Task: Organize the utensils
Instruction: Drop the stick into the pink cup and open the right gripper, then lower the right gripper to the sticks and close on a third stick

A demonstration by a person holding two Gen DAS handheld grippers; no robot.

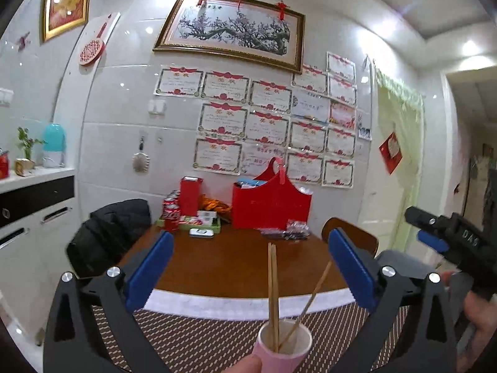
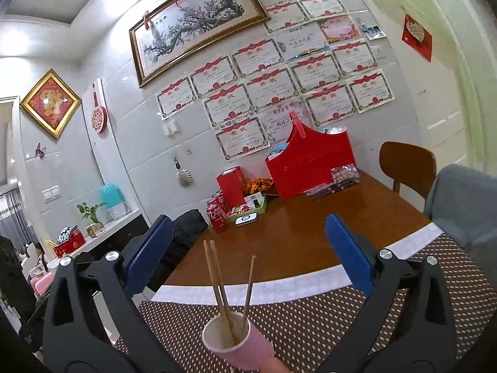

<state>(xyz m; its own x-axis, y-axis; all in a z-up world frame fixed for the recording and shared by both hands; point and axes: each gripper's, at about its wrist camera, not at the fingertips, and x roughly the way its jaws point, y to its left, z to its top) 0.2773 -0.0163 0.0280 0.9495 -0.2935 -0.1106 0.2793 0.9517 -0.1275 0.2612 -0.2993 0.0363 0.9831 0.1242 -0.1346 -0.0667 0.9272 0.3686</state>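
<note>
A: Where do the chopsticks (image 1: 273, 295) sit?

B: They stand in a pink paper cup (image 1: 284, 346) on a brown woven placemat (image 1: 198, 338), at the near edge of the counter (image 1: 236, 264). Two lean together; a third tilts off to the side. In the right wrist view the same cup (image 2: 236, 346) and chopsticks (image 2: 222, 292) show low in the middle, and a fingertip pokes in at the bottom edge just beside the cup.

A: And the jaws?

B: The left gripper (image 1: 251, 267) has its blue pads wide apart, with nothing pressed between them; the chopsticks rise in the gap without touching either pad. The right gripper (image 2: 248, 251) is spread just as wide and grips nothing. Seen from the left wrist, the right gripper (image 1: 435, 236) hangs off to the right with a hand (image 1: 478, 320) beneath it.

A: What lies beyond?

B: The counter is brown wood with a pale strip along its front. At its far end, against the tiled wall, stand a red basket (image 1: 270, 202), a red box (image 1: 190, 195), cola cans (image 1: 171, 214) and a small white gadget (image 1: 201, 233). A black jacket (image 1: 108, 233) hangs over a chair on the left; a wooden chair (image 2: 407, 164) stands on the right. On the wall above hang a framed blossom picture (image 1: 230, 31) and rows of certificates (image 1: 273, 124).
</note>
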